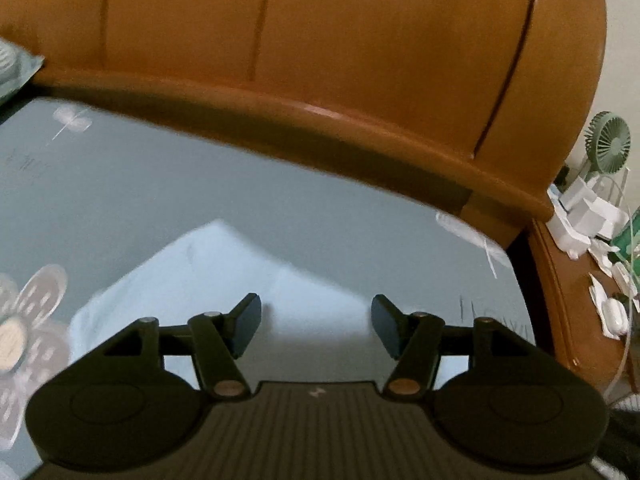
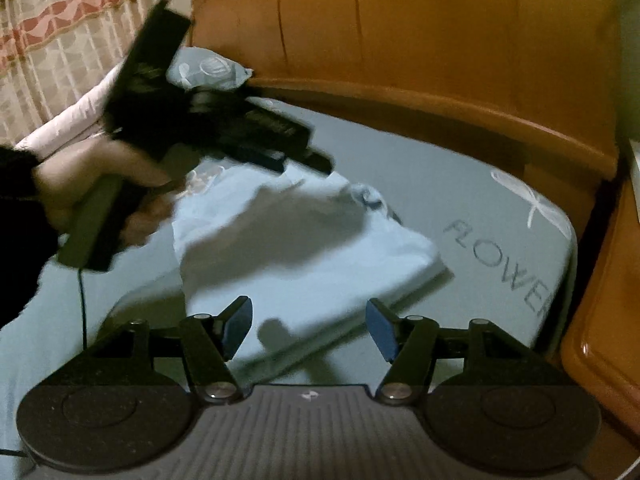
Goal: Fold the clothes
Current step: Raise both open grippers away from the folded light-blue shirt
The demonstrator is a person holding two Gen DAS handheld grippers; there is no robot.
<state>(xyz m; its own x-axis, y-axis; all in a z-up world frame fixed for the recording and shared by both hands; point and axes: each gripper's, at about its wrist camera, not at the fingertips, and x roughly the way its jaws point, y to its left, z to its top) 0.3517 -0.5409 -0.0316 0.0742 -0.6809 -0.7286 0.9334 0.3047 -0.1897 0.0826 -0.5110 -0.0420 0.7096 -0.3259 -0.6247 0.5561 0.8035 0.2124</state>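
Folded garment: pale blue-white cloth, soft and matte, lying flat on the bed toward the headboard end, roughly midway across. In the right wrist view it reads as a rough rectangle with a thick layered edge along its near-right side; in the left wrist view one corner peaks toward the headboard.

Left gripper: jaws spread, nothing between them; pads clear of the cloth, garment below and ahead. Seen from the right side, a hand holds its handle above the garment's far-left edge; blurred.

Right gripper: jaws spread, empty, over the garment's near edge; contact with cloth not evident.

Bed sheet is grey-blue, smooth, printed with pale flowers and grey lettering near its right edge. Open sheet lies between garment and headboard, and to the garment's right up to the mattress corner.

Headboard: tan-brown, glossy padded panels with vertical seams, curved lower rail. A pillow sits at the far-left corner. A brown wooden bedside table stands just beside the right edge, carrying white items and a small green fan.
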